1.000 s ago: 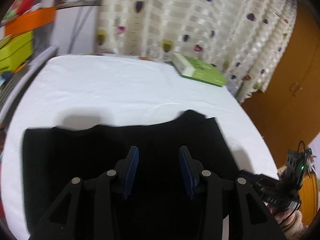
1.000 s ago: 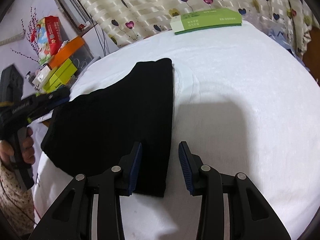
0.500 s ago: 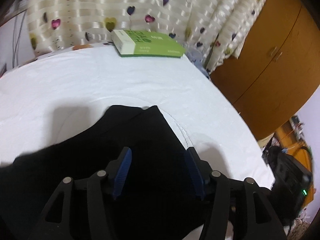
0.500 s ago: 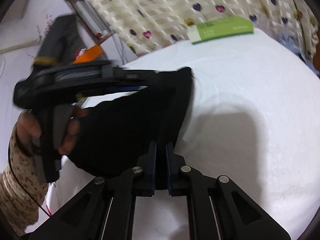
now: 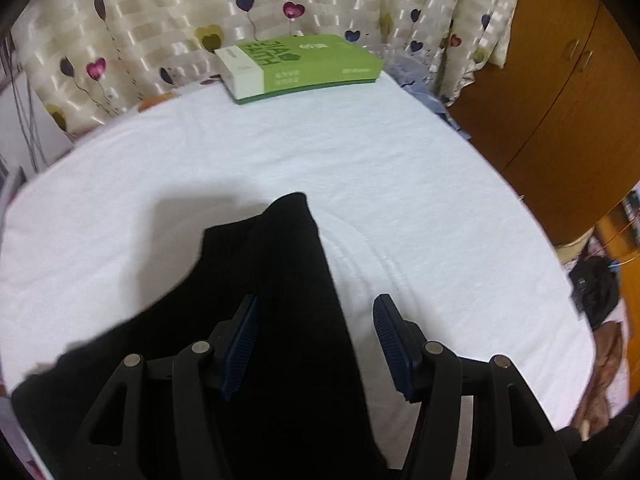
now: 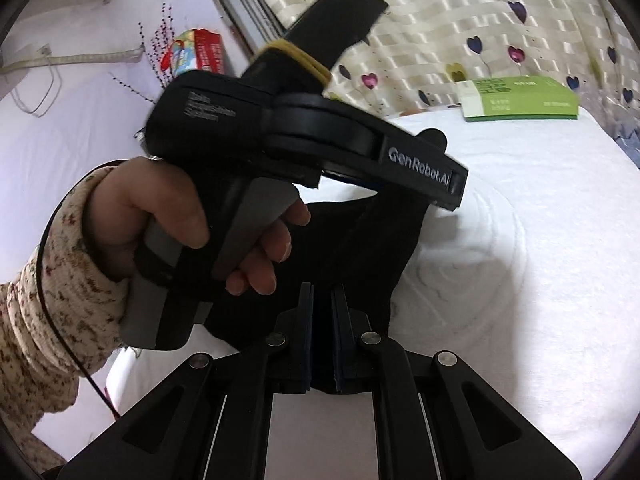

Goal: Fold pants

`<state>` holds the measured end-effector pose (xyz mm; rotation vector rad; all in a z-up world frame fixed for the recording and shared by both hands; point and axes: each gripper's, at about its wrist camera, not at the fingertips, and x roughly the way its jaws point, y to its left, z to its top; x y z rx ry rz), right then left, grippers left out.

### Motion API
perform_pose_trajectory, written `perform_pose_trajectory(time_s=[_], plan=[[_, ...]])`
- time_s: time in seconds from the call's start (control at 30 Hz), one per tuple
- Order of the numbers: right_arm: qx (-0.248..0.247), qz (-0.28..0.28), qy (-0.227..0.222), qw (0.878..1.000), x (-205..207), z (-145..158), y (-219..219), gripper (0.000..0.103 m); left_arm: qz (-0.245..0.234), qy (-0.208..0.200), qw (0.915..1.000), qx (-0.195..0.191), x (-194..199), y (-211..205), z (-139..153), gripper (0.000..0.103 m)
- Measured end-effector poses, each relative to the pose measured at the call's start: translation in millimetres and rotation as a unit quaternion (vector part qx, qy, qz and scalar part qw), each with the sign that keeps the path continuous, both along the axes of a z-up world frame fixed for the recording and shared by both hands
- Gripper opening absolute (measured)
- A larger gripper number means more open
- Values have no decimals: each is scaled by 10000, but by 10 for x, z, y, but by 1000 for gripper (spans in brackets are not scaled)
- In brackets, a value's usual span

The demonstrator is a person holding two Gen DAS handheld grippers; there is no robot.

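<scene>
Black pants (image 5: 280, 300) lie partly folded on the white table (image 5: 400, 184). My left gripper (image 5: 316, 340) is open above the pants' right edge, its blue pads (image 5: 242, 340) straddling the cloth. In the right wrist view my right gripper (image 6: 322, 328) is shut on the near edge of the pants (image 6: 384, 248). The left gripper's body (image 6: 320, 148), held in a hand, hovers over the pants just ahead and hides much of them.
A green and white box (image 5: 300, 66) lies at the table's far edge, also in the right wrist view (image 6: 520, 98). A heart-patterned curtain (image 5: 200, 20) hangs behind. A wooden cabinet (image 5: 560, 80) stands right. Coloured boxes (image 6: 196, 56) sit far left.
My right gripper closed on the pants' near edge. My left gripper swung right across the pants, now over their right edge and close in front of the right gripper.
</scene>
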<state>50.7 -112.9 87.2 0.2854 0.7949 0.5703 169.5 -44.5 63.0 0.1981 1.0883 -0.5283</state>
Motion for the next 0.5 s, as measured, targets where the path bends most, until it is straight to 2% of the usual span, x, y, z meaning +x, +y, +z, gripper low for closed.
perform_pose_trajectory(time_s=[0.1,0.17,0.2,0.27,0.33,0.5], plan=[[17,74,-61,10000,-34,41,54,8,60,41,9999,124,1,69,-19,56],[8,129,-96,9999,-36,67,95,8,163,100,9998,58,33,152,-23,41],[22,152,-104,9998,-33,78,100,8,202,106,9997,18,38,188,-12,40],[62,227,-139,9996,-13,116,151,8,258,35,9996,-88,27,295,47,26],[92,313,-199,9993,0,165,215,8,325,-40,9994,-143,26,393,106,19],[137,638,-335,9973,20,270,439,8,603,-85,9963,-598,27,776,231,16]])
